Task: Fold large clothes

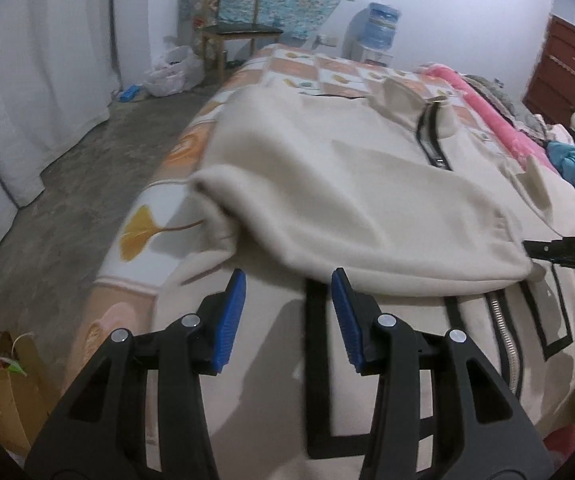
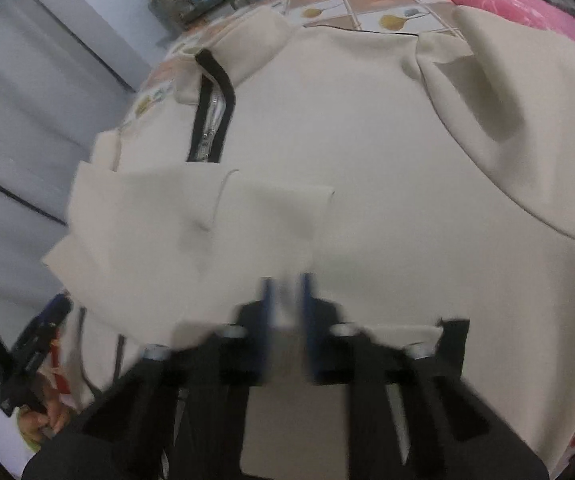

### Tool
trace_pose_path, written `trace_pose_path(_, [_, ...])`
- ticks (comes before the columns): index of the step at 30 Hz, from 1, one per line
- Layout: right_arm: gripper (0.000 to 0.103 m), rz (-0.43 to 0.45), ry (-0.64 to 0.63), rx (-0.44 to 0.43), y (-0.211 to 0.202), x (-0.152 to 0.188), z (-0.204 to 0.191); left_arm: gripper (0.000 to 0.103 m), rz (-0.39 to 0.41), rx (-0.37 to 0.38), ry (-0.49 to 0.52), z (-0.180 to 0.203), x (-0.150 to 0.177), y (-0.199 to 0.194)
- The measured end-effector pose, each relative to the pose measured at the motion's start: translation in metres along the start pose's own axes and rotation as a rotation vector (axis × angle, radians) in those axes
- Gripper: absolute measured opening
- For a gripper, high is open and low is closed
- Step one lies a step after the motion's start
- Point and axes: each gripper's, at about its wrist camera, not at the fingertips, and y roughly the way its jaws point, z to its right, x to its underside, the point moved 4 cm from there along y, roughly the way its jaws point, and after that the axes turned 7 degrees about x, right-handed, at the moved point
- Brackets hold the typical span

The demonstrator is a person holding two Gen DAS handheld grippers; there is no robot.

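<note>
While the cream jacket (image 1: 327, 168) lies spread across the bed (image 1: 143, 236), one of its sleeves is folded over the front so that the cuff reaches the black-edged zip near the hem. The left gripper (image 1: 287, 312) hangs just above the lower front of the garment, its blue pads (image 1: 231, 320) spread apart with nothing between them, only fabric and a black stripe beneath. In the right wrist view the right gripper (image 2: 286, 312) is smeared by motion; a narrow gap appears between its blue fingers, and whether cloth is pinched there cannot be told from the blur, though the jaws read as pressed almost together. The same tool pokes in at the right edge of the left wrist view, where pale letters reading "DA5" show on its black body. Beyond the bed stand a wooden chair (image 1: 231, 32), a water dispenser with a blue bottle (image 1: 381, 26) and a dark red door (image 1: 559, 68). A pink blanket (image 1: 499, 120) lies along the far side of the bedspread.
</note>
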Motion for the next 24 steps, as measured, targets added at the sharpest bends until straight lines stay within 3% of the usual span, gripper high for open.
trace_pose_path(3, [0.005, 0.016, -0.025, -0.012, -0.006, -0.017, -0.012, 0.043, -0.019, -0.021, -0.039, -0.015, 0.004, 0.004])
trace_pose_path(8, [0.005, 0.326, -0.147, -0.099, -0.102, -0.079, -0.061, 0.043, -0.009, -0.040, -0.059, -0.024, 0.003, 0.003])
trace_pose_path(10, [0.005, 0.463, -0.176, -0.086, -0.146, -0.094, -0.066, 0.043, -0.009, -0.055, -0.062, -0.025, 0.003, 0.004])
trace_pose_path(12, [0.005, 0.503, -0.168, -0.048, -0.156, -0.098, -0.054, 0.043, -0.009, -0.065, -0.059, -0.025, 0.003, 0.005])
trace_pose_path(13, [0.005, 0.493, -0.155, -0.035, -0.152, -0.099, -0.045, 0.043, -0.009, -0.070, -0.056, -0.025, 0.003, 0.005])
trace_pose_path(17, [0.005, 0.271, -0.034, 0.034, -0.073, -0.086, 0.013, 0.043, -0.017, -0.092, -0.042, -0.024, 0.001, 0.007])
trace_pose_path(19, [0.004, 0.206, 0.031, 0.044, -0.050, -0.076, 0.036, 0.043, -0.022, -0.097, -0.041, -0.024, 0.000, 0.008])
trace_pose_path(22, [0.004, 0.245, 0.054, -0.012, -0.059, -0.075, 0.039, 0.043, -0.028, -0.103, -0.040, -0.024, -0.002, 0.008])
trace_pose_path(24, [0.004, 0.269, 0.044, -0.005, -0.066, -0.080, 0.039, 0.043, -0.028, -0.107, -0.039, -0.023, -0.002, 0.009])
